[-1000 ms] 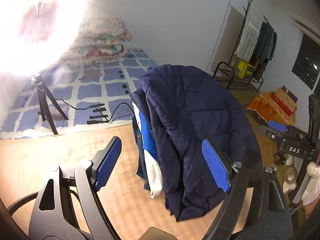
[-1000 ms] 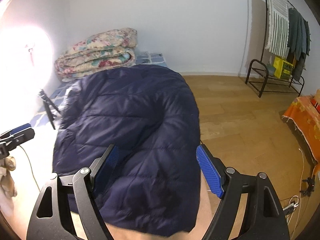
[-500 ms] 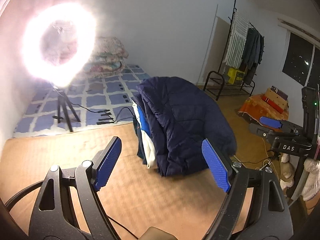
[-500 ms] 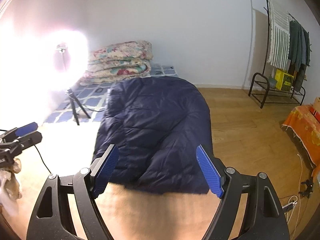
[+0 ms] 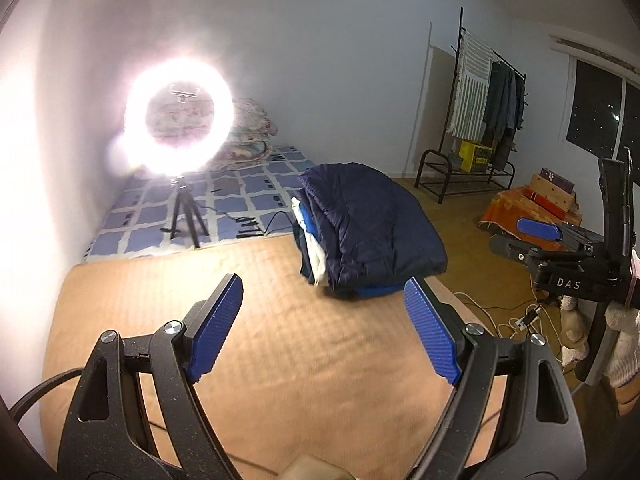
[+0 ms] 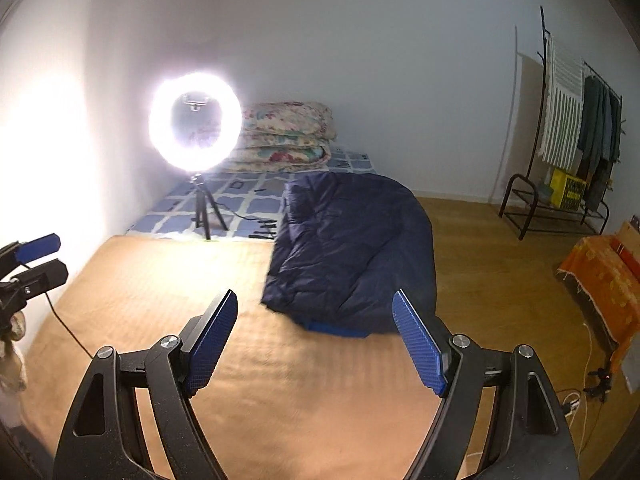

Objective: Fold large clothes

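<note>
Two grippers in view, both w/ jaws spread wide apart & nothing between the blue ribbed pads. Left gripper [image 5: 322, 328] hovers over the tan woven mat [image 5: 280, 360]; right gripper [image 6: 314, 344] does the same, and it also shows at the right edge of the left wrist view, black frame marked "DAS".

Folded navy quilted puffer jacket [image 6: 352, 248] lies on top of a stack of folded clothes [image 5: 310, 240] at the far right part of the mat, well apart from both grippers. From the left wrist view the stack's side shows white & bright blue layers under the jacket; from the right wrist view a blue edge peeks out below the jacket's near side.

Behind the mat: blue-and-white checked bedding [image 5: 248, 196] on the floor, w/ a lit ring light on a black tripod [image 6: 196, 124] standing on it, cable trailing from it. Folded floral quilts [image 6: 288, 136] are stacked against the back wall.

Right side of room: black metal clothes rack [image 6: 568, 128] w/ a striped towel & dark garments hanging, yellow crate on its low shelf. Orange patterned cloth [image 6: 600, 276] lies on the wooden floor [image 6: 488, 264], near the right edge. White cables & a power strip lie on the floor beside the mat.
</note>
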A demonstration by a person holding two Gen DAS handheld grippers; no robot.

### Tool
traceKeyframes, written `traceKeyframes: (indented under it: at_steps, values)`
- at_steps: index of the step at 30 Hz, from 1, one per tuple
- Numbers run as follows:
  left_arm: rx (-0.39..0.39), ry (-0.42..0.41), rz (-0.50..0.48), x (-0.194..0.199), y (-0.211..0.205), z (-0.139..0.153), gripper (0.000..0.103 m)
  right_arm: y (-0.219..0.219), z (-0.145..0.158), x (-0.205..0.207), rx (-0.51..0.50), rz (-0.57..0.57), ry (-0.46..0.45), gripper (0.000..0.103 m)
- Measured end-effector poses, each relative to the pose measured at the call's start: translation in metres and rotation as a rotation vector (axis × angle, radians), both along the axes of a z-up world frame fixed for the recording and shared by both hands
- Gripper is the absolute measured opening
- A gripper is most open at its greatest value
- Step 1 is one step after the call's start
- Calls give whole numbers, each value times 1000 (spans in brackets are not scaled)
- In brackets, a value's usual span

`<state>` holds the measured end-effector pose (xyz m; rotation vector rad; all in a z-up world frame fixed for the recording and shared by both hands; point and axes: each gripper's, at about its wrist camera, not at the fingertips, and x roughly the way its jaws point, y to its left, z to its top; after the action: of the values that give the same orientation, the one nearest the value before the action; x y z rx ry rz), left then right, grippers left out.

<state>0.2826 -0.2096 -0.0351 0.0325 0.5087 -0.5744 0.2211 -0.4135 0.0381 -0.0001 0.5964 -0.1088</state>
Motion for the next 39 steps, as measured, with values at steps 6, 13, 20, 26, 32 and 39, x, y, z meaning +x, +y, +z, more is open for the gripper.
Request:
traceKeyframes:
  at_steps: [6,13,20,26,32,39]
  values:
    - [5,-39,44,-47,29,2,85,41,3,-41,-53,-4,-22,80]
    - [-21,-53,78,-91,61,2,85,72,8,-86,-14,9,-59,80]
    - [-19,-95,100,-133,75,-4,85,93,13,-118,-22,-2,-110,81]
    - [4,-112,103,-148,76,-5,86,100,6,-130,-36,-16,-141,85]
    - [4,-163,127,-166,80,-5,103,101,-2,-132,-30,-24,-143,85]
    - [19,-152,155,-168,80,-9,103,102,-6,-137,-21,-53,-150,88]
